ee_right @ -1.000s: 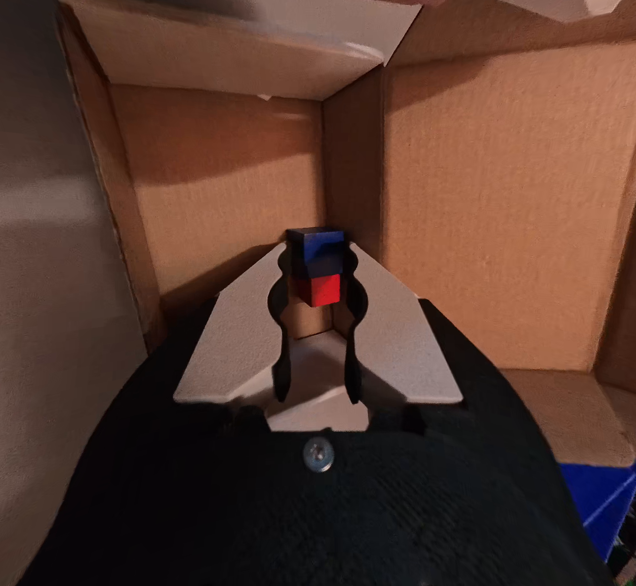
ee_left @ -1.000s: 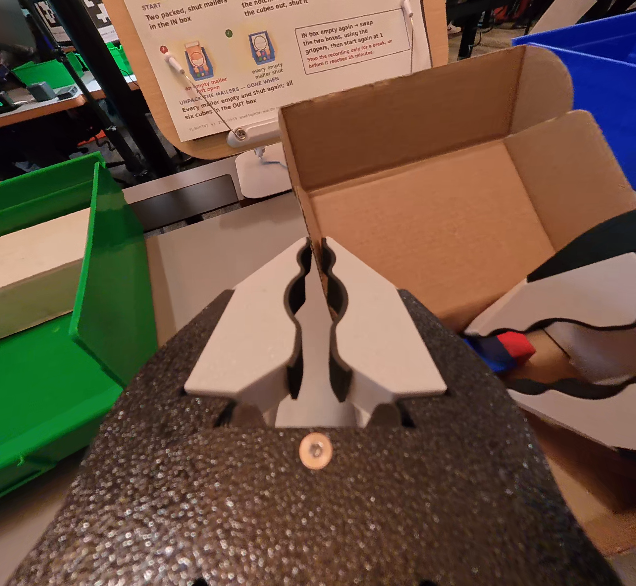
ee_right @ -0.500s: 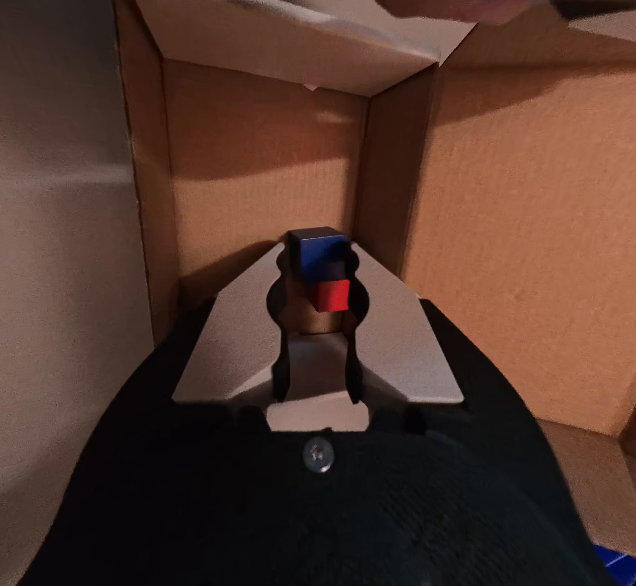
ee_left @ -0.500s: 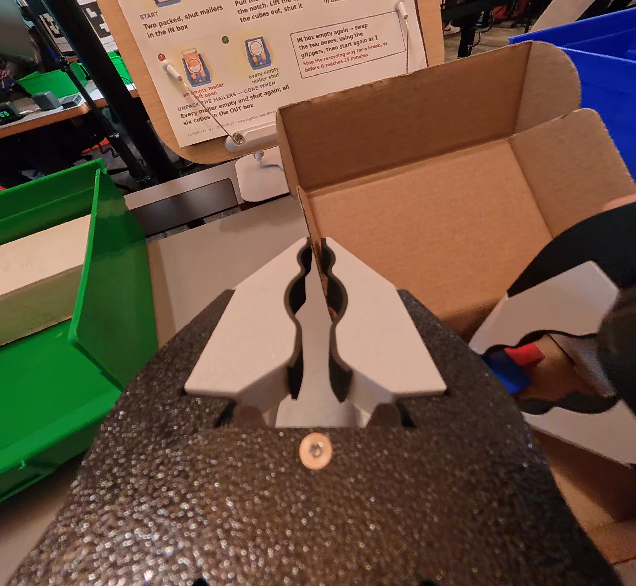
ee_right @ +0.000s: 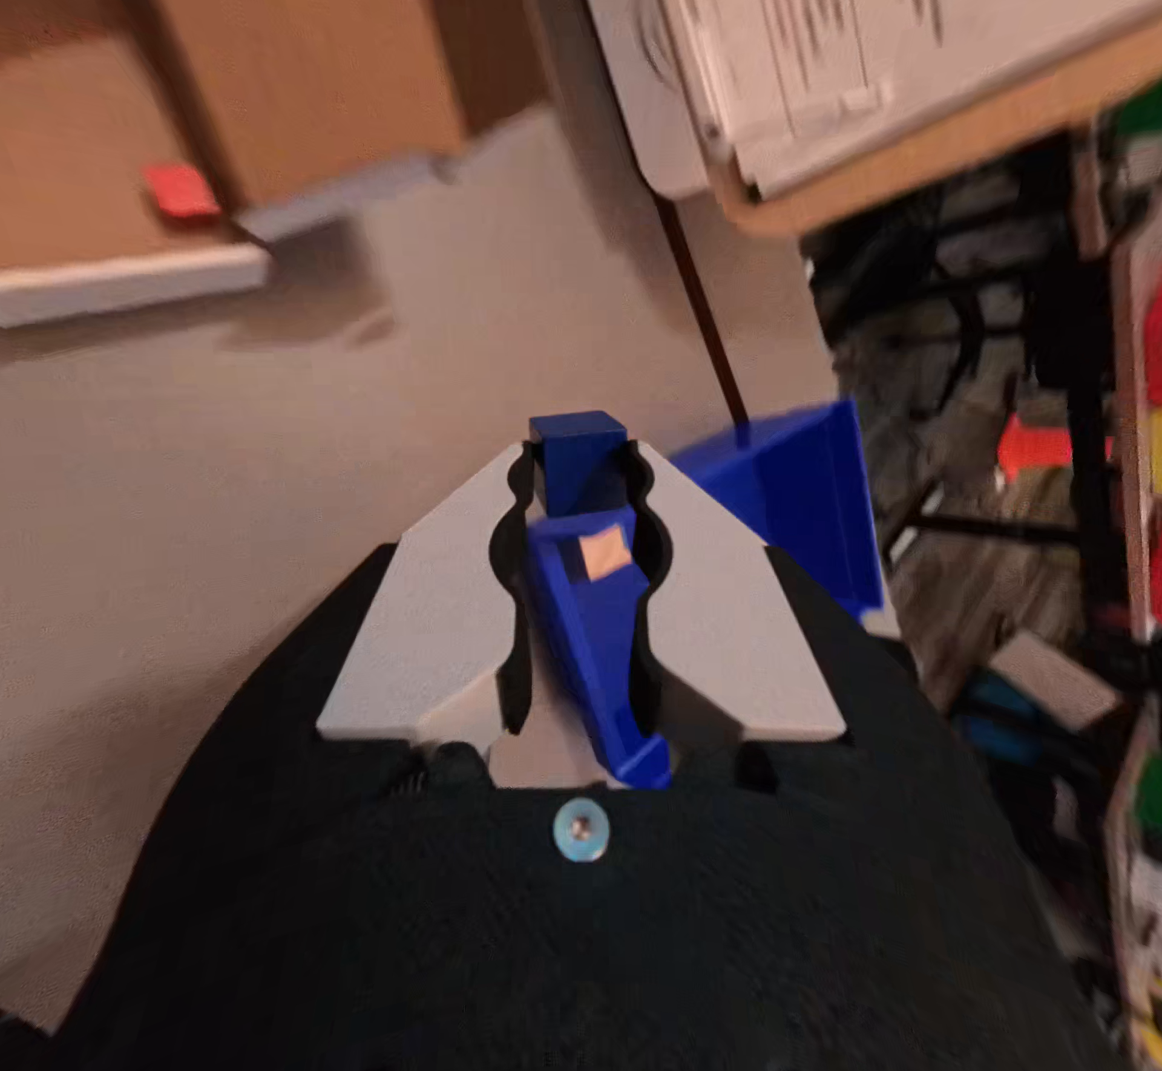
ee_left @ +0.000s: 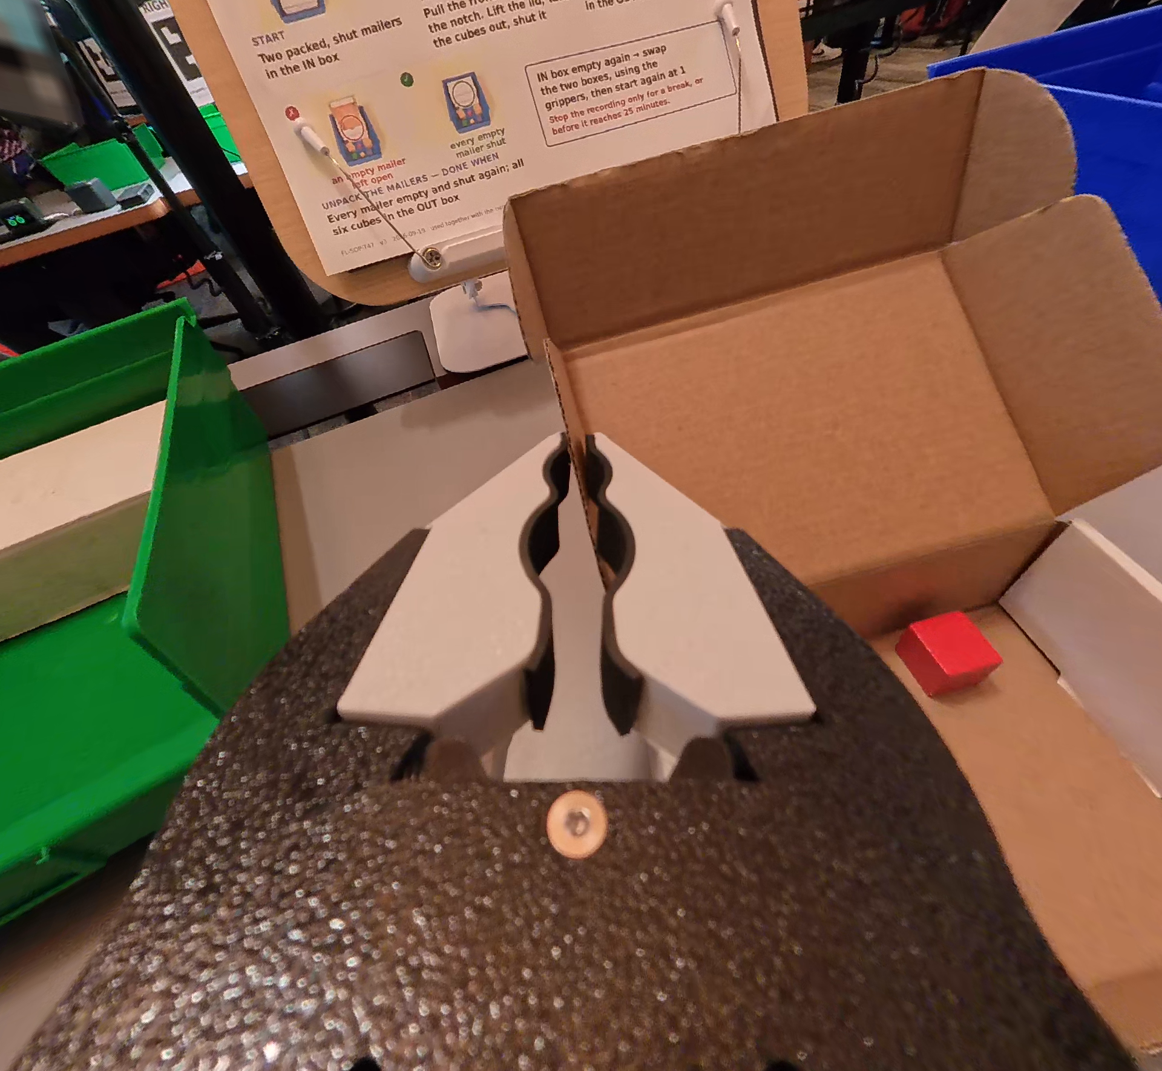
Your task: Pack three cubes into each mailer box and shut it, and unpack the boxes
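Note:
An open cardboard mailer box (ee_left: pixel 817 443) stands on the table with its lid raised. My left gripper (ee_left: pixel 577 450) is shut on the left edge of the box's lid. A red cube (ee_left: pixel 946 651) lies on the box floor; it also shows in the blurred right wrist view (ee_right: pixel 181 191). My right gripper (ee_right: pixel 578 456) is shut on a blue cube (ee_right: pixel 581 465) and holds it outside the box, above the edge of a blue bin (ee_right: pixel 792 487). A tan cube (ee_right: pixel 600 557) lies in that bin below the fingers.
A green bin (ee_left: pixel 157 569) holding a white shut mailer (ee_left: pixel 63 525) stands at the left. A blue bin (ee_left: pixel 1119 117) stands behind the box at the right. An instruction board (ee_left: pixel 478 66) stands behind the box. Shelves with coloured bins (ee_right: pixel 1132 412) are at the far right.
My right gripper has lifted the blue cube out of the box and swung right to the blue bin, leaving the red cube inside. My left gripper keeps its hold on the lid.

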